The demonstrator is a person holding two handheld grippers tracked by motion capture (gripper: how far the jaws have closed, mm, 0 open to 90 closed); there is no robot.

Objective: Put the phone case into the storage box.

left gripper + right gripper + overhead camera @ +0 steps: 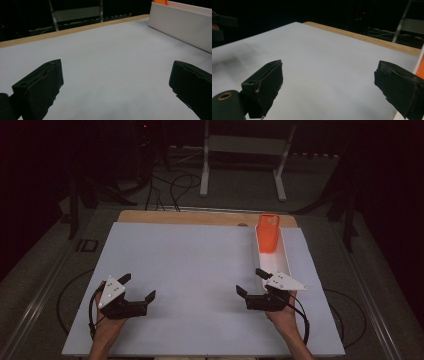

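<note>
Both grippers rest low over the near part of the white table (200, 270), each held in a person's hand. The left gripper (138, 287) sits near the near-left corner, its jaws spread wide with nothing between them. The right gripper (251, 281) sits toward the near-right, jaws likewise released and empty, just beside the near end of a long white tray (286, 262) that runs along the right edge. An orange phone case (268, 233) stands tilted in the tray's far end, close to the far-right corner by the wooden strip (200, 216). I can read no writing, brand or label on anything here.
</note>
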